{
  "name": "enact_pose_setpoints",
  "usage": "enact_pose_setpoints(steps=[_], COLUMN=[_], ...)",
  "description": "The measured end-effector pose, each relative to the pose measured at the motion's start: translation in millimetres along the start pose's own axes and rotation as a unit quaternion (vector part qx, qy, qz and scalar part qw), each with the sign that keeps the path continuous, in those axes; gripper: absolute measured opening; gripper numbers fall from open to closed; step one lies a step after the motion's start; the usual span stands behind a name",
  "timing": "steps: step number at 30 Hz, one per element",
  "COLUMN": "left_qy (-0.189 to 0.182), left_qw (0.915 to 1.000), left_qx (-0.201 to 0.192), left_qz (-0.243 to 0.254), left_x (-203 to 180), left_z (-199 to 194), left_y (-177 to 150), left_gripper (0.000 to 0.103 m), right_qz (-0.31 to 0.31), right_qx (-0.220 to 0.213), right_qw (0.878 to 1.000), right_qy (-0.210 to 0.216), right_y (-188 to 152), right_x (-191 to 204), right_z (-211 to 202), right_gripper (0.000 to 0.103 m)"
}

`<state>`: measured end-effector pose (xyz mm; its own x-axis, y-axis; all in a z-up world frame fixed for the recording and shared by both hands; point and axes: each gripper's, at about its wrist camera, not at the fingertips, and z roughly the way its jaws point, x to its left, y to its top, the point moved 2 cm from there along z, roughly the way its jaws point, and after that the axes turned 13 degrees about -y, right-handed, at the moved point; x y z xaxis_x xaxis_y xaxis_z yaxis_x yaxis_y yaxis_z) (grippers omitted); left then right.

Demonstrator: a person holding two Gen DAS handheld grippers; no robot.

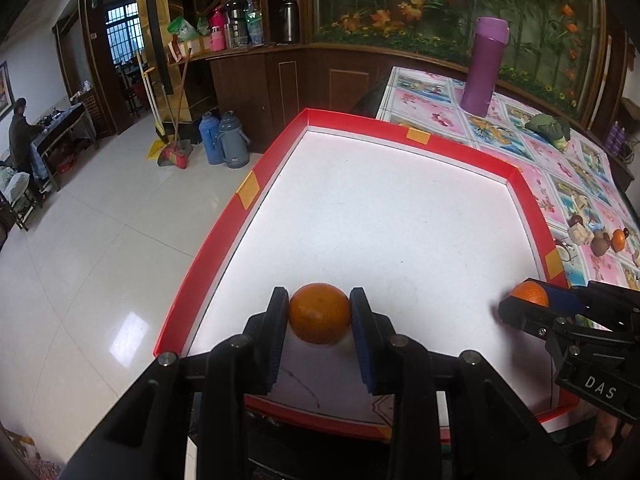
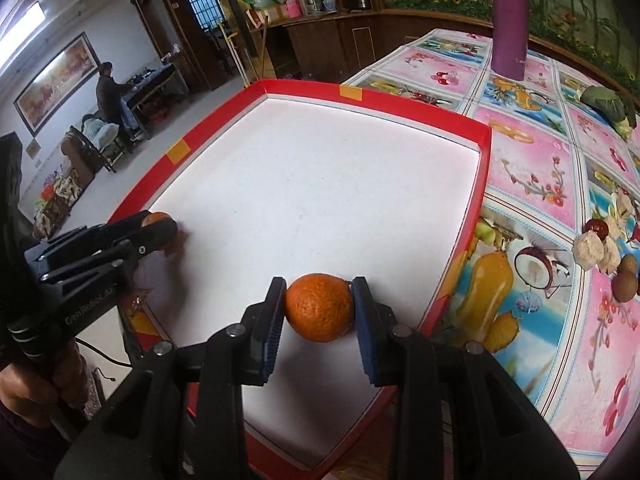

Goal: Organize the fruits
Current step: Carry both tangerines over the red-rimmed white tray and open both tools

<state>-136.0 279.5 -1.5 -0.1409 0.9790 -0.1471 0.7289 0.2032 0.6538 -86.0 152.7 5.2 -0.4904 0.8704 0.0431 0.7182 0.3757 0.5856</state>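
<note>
A red-rimmed tray (image 1: 248,190) with a white floor lies on the table; it also shows in the right wrist view (image 2: 486,148). My left gripper (image 1: 319,312) is shut on an orange (image 1: 319,314) low over the tray's near left part. My right gripper (image 2: 320,308) is shut on a second orange (image 2: 319,307) low over the tray's near right part. Each gripper shows in the other's view: the right one (image 1: 532,300) with its orange (image 1: 529,294), the left one (image 2: 158,228) with its orange (image 2: 156,219).
A purple flask (image 1: 484,66) stands on the flowered tablecloth (image 2: 532,168) behind the tray. A green vegetable (image 1: 548,126) and a pile of small fruits and nuts (image 2: 608,248), with one more orange (image 1: 619,239), lie right of the tray. The table's left edge drops to the tiled floor (image 1: 100,240).
</note>
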Motion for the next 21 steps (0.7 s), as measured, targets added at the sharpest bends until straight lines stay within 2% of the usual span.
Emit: enact_pose_setpoints(steps=[5, 7, 10, 14, 18, 21], left_qy=[0.037, 0.054, 0.07, 0.078, 0.076, 0.073], left_qw=[0.9992, 0.9982, 0.9966, 0.9946, 0.9934, 0.9926], left_qx=[-0.007, -0.016, -0.034, -0.053, -0.062, -0.066], left_qz=[0.012, 0.017, 0.027, 0.043, 0.059, 0.071], left_x=[-3, -5, -11, -24, -41, -54], left_z=[-4, -9, -20, -32, -37, -40], left_y=[2, 4, 8, 16, 25, 31], left_gripper=[0.043, 0.057, 0.063, 0.068, 0.069, 0.069], right_qz=[0.004, 0.002, 0.01, 0.03, 0.058, 0.077], right_qx=[0.002, -0.009, -0.04, -0.069, -0.087, -0.093], right_qw=[1.0, 1.0, 0.999, 0.997, 0.995, 0.993], right_qy=[0.001, 0.004, 0.013, 0.007, -0.003, -0.008], right_y=[2, 3, 6, 8, 10, 8], right_x=[-5, -7, -15, -35, -62, -81], right_z=[-4, -11, -29, -50, -66, -73], right_gripper=[0.036, 0.036, 0.036, 0.038, 0.044, 0.045])
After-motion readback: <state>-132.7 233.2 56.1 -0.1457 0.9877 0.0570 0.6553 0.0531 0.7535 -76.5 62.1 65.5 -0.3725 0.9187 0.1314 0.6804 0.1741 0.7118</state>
